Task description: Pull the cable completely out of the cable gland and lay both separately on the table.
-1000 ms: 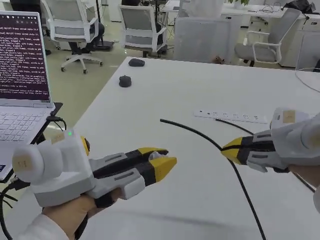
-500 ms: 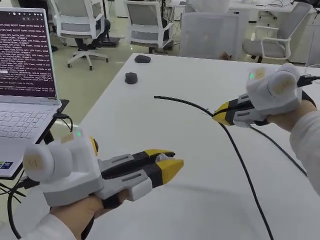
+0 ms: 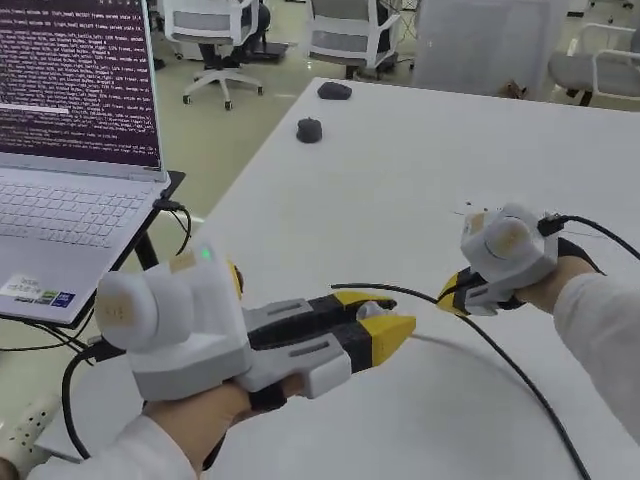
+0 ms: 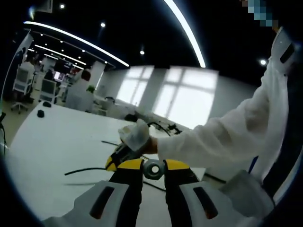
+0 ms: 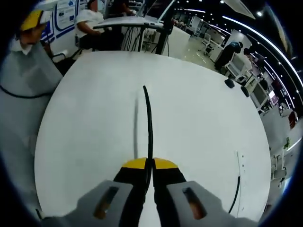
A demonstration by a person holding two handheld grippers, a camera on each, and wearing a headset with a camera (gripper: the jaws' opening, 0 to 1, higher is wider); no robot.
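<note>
Over the white surface [image 3: 400,180], the left tool [image 3: 396,315] pinches the grey cable gland [image 4: 152,169] between its tips. The right tool [image 3: 447,292] is clamped on the black cable [image 5: 149,123], whose free end passes just beside those tips.

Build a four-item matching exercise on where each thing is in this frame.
Things: 1 thin black cable; 2 small grey ring-shaped cable gland; 3 open silver laptop; 4 dark computer mouse.
Places: A beside the white table, at its left; B clamped in the left claw; C lying on the table's far part; D clamped in the right claw.
Pairs: 1-D; 2-B; 3-A; 4-C.
</note>
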